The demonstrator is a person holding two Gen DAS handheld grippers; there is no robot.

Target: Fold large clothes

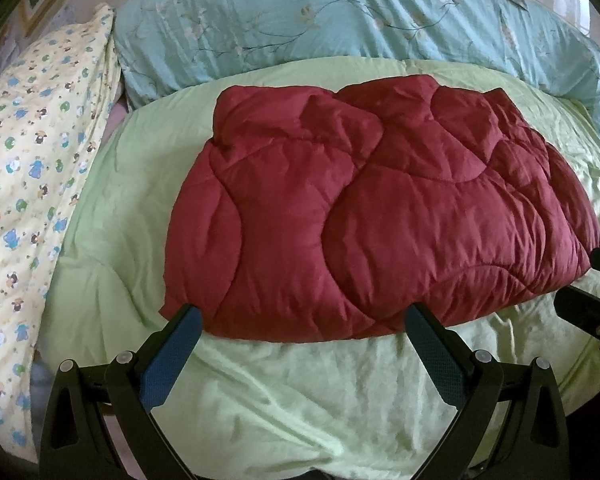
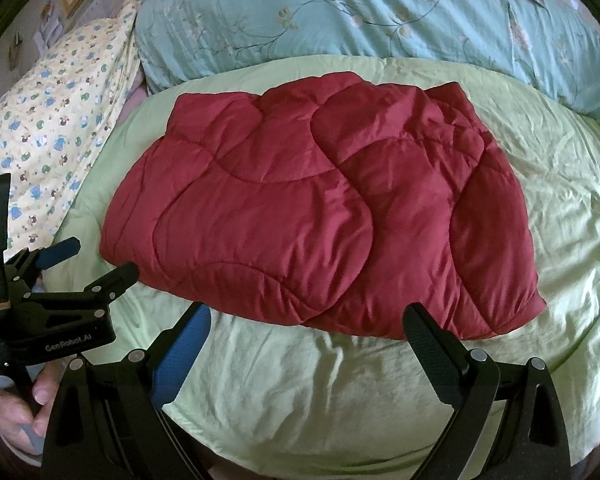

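Maroon quilted garment (image 1: 364, 208), puffy, wave-stitched, folded into a thick pad on wrinkled pale-green sheet (image 1: 300, 392). Left gripper (image 1: 300, 320) and right gripper (image 2: 306, 318) spread wide, empty, at near hem. Beyond, glossy floral teal duvet (image 1: 340, 24).

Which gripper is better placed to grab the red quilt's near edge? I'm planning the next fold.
Roughly even, leaning left. The left gripper is open with its fingertips at the red quilt near edge. The right gripper is open at the same edge, farther right.
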